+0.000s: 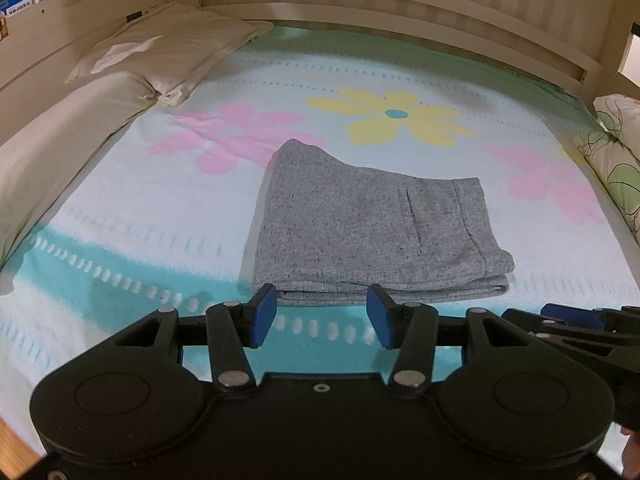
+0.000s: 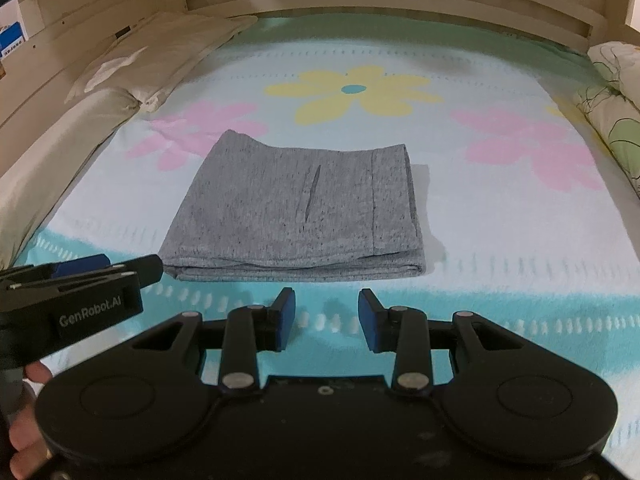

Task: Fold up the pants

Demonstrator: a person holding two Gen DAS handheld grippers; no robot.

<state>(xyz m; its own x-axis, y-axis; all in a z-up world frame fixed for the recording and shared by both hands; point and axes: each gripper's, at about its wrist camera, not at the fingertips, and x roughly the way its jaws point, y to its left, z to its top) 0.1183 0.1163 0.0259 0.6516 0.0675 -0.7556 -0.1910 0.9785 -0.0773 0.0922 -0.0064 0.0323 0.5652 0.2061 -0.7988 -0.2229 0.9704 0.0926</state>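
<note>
Near folded pants: both grippers level, fingers apart.

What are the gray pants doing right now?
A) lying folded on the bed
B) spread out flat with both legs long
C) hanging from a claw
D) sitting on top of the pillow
A: the pants lie as a stacked gray square on the flowered bed, and the left claw and right claw are both open and hold nothing.
</note>
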